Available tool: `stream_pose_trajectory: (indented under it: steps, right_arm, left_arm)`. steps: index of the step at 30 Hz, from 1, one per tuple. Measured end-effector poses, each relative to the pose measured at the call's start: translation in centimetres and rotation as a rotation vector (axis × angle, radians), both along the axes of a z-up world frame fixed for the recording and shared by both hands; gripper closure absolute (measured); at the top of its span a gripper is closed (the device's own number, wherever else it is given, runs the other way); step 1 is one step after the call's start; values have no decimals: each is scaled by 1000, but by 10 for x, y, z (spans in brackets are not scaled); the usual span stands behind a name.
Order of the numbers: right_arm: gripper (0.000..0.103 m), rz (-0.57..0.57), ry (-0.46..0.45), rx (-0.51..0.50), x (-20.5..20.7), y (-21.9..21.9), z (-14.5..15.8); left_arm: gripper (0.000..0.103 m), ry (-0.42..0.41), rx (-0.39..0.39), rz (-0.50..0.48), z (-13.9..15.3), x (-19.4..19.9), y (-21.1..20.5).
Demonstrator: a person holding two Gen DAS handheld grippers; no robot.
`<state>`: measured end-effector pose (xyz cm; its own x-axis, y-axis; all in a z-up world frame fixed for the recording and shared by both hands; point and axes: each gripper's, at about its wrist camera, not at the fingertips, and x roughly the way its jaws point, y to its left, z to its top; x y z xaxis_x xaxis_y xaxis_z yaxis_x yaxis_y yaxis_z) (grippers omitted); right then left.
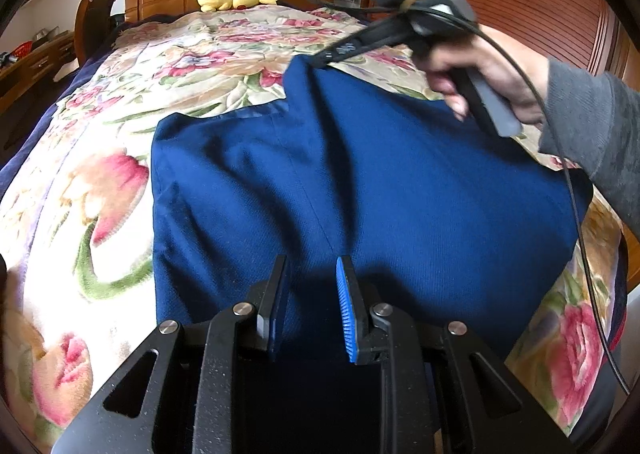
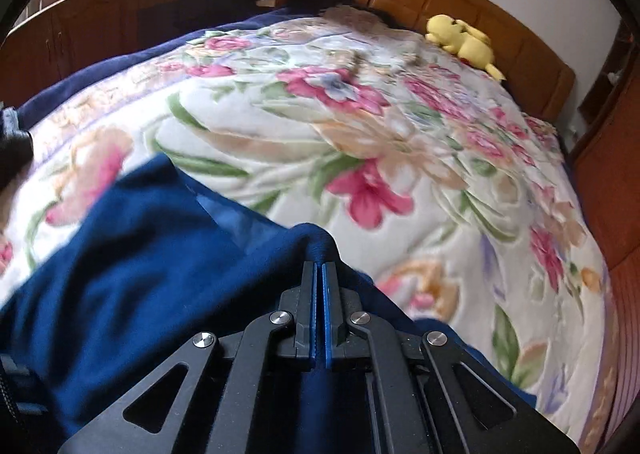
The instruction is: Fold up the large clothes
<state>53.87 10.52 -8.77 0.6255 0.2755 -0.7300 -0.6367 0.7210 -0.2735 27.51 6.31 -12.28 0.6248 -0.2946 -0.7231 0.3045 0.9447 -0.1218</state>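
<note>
**Mia:** Where is the big dark blue cloth coat (image 1: 360, 181)?

**Ben:** It lies flat on the flowery blanket (image 1: 100, 189) on the bed. The right gripper (image 2: 319, 274) has pinched shut on the coat's far corner, and the cloth bunches up at its tips.

**Mia:** And the left gripper (image 1: 313, 290)?

**Ben:** It sits over the near edge with its jaws a little apart. I cannot tell if it grips the cloth.

**Mia:** So which step is this?

**Ben:** I think a fold is starting. Next, the pinched corner should be carried across the coat, low and slow, so it won't slip.
</note>
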Motion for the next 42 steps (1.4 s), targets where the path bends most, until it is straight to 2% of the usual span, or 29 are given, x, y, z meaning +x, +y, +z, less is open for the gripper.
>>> stream_pose_trajectory:
  steps: [2, 4, 5, 7, 8, 9, 12, 19, 24, 27, 32, 35, 38, 42]
  right_arm:
    - [101, -16, -2, -17, 0, 7, -1]
    - [101, -41, 48, 0, 3, 5, -3]
    - [97, -68, 53, 13, 1, -1, -3]
    - [77, -100, 56, 56, -7, -17, 4]
    - [58, -108, 60, 72, -14, -26, 8]
    - [47, -110, 62, 90, -23, -38, 11]
    - [36, -130, 49, 129, -60, -84, 20]
    - [35, -226, 44, 132, -155, -211, 18]
    - [35, -344, 50, 133, -201, -289, 0]
    - [35, -367, 75, 146, -217, -312, -13]
    - [35, -395, 160, 250, -222, -335, -31]
    - [35, -410, 178, 279, -221, -342, -37]
    - [35, -414, 163, 306, -226, -342, -33]
    - [35, -395, 92, 302, -239, -337, -19]
  left_arm:
    - [79, -5, 1, 3, 2, -1, 1]
    - [79, -13, 5, 7, 5, -4, 3]
    - [79, -17, 9, 7, 7, -6, 3]
    - [79, -25, 18, 12, 9, -9, 4]
    - [78, -28, 21, 13, 9, -10, 4]
    - [78, -31, 29, 14, 10, -13, 4]
    - [77, -33, 61, 27, 8, -18, 3]
    - [76, -44, 138, 93, 8, -42, 6]
    - [75, -29, 136, 159, 8, -57, 18]
    - [75, -11, 138, 205, 4, -67, 27]
    - [75, 38, 157, 279, -12, -78, 43]
    - [74, 56, 121, 306, -16, -79, 50]
    - [73, 64, 125, 317, -18, -80, 51]
    - [73, 106, 120, 323, -28, -74, 51]
